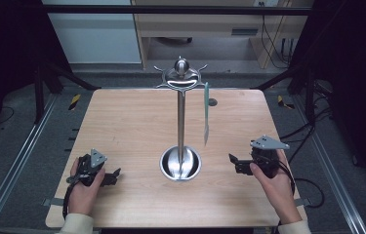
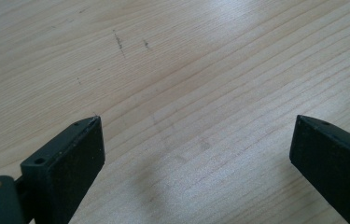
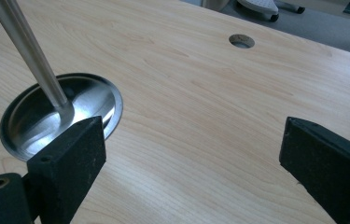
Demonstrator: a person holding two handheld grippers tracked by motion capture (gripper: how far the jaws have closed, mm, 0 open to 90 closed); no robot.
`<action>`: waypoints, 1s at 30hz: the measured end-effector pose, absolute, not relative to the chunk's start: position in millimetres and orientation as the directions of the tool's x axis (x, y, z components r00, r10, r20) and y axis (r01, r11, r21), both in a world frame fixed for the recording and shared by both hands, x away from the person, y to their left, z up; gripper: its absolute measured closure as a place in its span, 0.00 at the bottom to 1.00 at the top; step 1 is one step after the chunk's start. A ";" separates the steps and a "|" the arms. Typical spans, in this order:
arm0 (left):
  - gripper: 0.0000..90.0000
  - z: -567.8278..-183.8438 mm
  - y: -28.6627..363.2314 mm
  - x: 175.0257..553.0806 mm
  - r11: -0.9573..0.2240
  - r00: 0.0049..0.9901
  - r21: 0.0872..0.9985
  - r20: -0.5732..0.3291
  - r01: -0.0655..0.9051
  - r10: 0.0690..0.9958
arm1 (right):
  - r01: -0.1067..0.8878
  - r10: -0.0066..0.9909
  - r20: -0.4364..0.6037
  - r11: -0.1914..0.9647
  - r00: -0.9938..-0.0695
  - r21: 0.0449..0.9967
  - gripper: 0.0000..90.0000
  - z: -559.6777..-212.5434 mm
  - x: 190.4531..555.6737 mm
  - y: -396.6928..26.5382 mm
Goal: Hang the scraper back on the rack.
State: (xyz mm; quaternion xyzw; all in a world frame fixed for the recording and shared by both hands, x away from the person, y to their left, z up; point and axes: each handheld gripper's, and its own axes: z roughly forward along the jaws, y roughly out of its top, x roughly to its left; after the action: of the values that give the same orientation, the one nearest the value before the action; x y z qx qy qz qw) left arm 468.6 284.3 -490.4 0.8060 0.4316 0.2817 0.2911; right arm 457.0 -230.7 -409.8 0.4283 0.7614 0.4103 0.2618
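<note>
A polished metal stand (image 1: 181,122) rises from a round dish base (image 1: 180,164) in the middle of the wooden table (image 1: 132,122). Curved hooks spread from its top (image 1: 181,77). A pale green utensil (image 1: 206,113) hangs from a hook on the right. My left gripper (image 1: 114,176) rests low at the near left, open, with bare wood between its jaws (image 2: 196,140). My right gripper (image 1: 234,163) sits at the near right, open and holding nothing, its jaws aimed at the stand. In the right gripper view the base (image 3: 32,121) and the pole (image 3: 28,51) lie just past the left jaw.
A round cable hole (image 1: 212,102) sits near the table's far right edge, also seen as the hole (image 3: 241,40) in the right gripper view. Dark frame posts and cables flank the table. Wooden furniture stands on the floor beyond the far edge.
</note>
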 end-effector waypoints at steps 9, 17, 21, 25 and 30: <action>0.03 -490.3 284.2 468.5 -0.459 0.469 0.712 0.204 0.531 0.859 | 0.463 0.874 -0.026 0.283 -0.486 0.840 0.08 -428.0 460.0 -233.0; 0.03 -490.2 284.2 468.4 -0.457 0.469 0.714 0.203 0.530 0.860 | 0.475 0.879 -0.030 0.285 -0.475 0.833 0.08 -444.2 463.7 -235.7; 0.03 -490.3 284.0 468.5 -0.458 0.470 0.713 0.203 0.530 0.859 | 0.484 0.880 -0.023 0.282 -0.474 0.829 0.08 -453.7 465.8 -239.1; 0.03 -490.4 283.1 468.4 -0.460 0.472 0.713 0.204 0.529 0.858 | 0.493 0.888 -0.022 0.276 -0.460 0.825 0.08 -462.9 468.8 -243.1; 0.03 -490.4 283.4 468.6 -0.460 0.471 0.713 0.204 0.529 0.858 | 0.498 0.896 -0.011 0.257 -0.444 0.828 0.10 -470.9 472.8 -248.7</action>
State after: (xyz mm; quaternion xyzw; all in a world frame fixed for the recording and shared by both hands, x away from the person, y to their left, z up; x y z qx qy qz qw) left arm 468.6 283.4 -490.4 0.8064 0.4300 0.2822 0.2919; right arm 472.8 -248.7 -470.9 0.4634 0.7519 0.3958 0.2515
